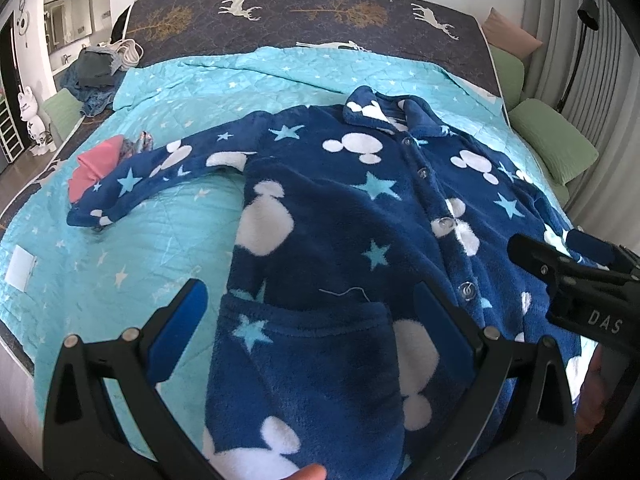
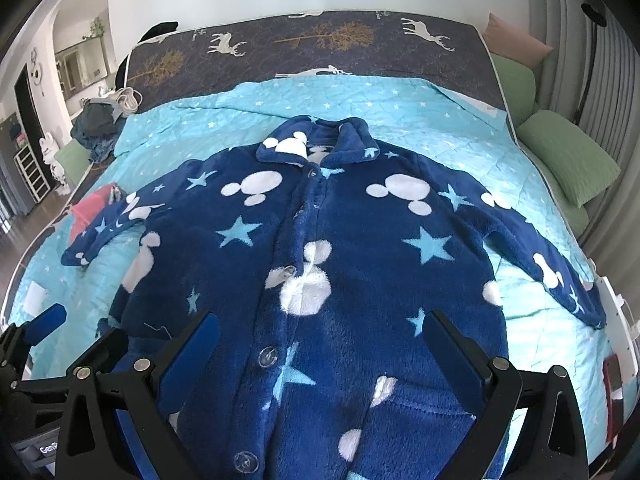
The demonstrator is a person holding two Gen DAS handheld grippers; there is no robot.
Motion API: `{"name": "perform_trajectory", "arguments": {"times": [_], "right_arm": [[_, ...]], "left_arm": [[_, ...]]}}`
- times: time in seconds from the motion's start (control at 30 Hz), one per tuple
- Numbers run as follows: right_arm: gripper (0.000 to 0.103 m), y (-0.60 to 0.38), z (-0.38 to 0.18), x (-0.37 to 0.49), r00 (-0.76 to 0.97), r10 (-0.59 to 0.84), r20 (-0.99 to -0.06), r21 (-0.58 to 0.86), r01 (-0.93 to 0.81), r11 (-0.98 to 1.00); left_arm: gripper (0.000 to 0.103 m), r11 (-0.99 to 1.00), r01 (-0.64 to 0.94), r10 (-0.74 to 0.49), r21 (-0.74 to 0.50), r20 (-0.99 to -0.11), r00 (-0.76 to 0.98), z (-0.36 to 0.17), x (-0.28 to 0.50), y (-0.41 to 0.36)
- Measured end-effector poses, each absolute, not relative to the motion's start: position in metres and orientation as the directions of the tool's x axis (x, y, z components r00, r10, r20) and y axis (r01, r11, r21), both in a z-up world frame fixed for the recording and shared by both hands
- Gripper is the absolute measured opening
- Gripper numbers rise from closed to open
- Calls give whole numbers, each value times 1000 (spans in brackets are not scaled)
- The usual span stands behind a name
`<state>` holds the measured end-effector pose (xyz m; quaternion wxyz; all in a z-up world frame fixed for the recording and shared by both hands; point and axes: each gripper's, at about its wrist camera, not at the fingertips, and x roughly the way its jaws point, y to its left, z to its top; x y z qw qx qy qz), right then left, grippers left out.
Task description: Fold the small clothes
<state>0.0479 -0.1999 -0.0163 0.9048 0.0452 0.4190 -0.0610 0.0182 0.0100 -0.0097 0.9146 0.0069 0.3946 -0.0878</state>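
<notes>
A navy fleece pajama top point(image 1: 340, 208) with white mouse heads, light blue stars and clear buttons lies spread face up on the turquoise quilt, collar far, both sleeves out; it fills the right wrist view point(image 2: 320, 248). My left gripper point(image 1: 316, 320) is open above the lower left front, over the pocket. My right gripper point(image 2: 320, 356) is open above the lower button line. The right gripper also shows at the right edge of the left wrist view point(image 1: 576, 276); the left gripper shows at the lower left of the right wrist view point(image 2: 40, 332).
The turquoise star quilt point(image 1: 140, 248) covers a bed with a dark deer-print sheet point(image 1: 320, 12). A pink garment point(image 1: 96, 168) lies by the left sleeve cuff. A clothes pile point(image 1: 96, 72) sits at the far left corner. Green cushions point(image 1: 556, 140) line the right side.
</notes>
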Motion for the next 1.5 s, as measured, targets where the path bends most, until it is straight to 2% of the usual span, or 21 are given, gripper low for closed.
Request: {"name": "perform_trajectory", "arguments": {"times": [0.17,0.33,0.5,0.63,0.8,0.9,1.07,1.17,1.37,1.5], "right_arm": [[103,-200,-16,52,656,-23,-755,95,145,985],[103,-202,-17,57,659,-27,-751,96,149,984],[103,-203,-20,62,653,-41,-756,77,150,986],[103,-204,-23,67,650,-41,-759,70,143,987],[103,-205,-30,74,649,-78,-757,25,147,989],[103,-208,-38,80,636,-79,-767,11,137,991],[103,-213,-49,93,612,-81,-787,-7,122,992],[103,-217,-52,100,606,-86,-790,-21,112,993],[103,-227,-54,108,601,-106,-792,-48,113,992],[103,-234,-56,111,596,-119,-794,-56,124,991]], "left_arm": [[103,991,115,-128,-64,-670,731,-8,19,24],[103,985,124,-171,-118,-688,705,-8,33,44],[103,986,64,-155,-154,-710,687,-13,48,71],[103,952,-32,-217,-306,-742,635,-25,68,119],[103,814,-301,-245,-496,-764,598,-57,91,197],[102,727,-392,-246,-563,-747,617,-74,100,232],[102,669,-483,-183,-565,-755,630,-92,133,268],[102,622,-526,-188,-581,-762,620,-106,159,287],[102,415,-680,-187,-604,-788,586,-150,191,329],[101,323,-714,-147,-621,-779,610,-165,199,348]]}}
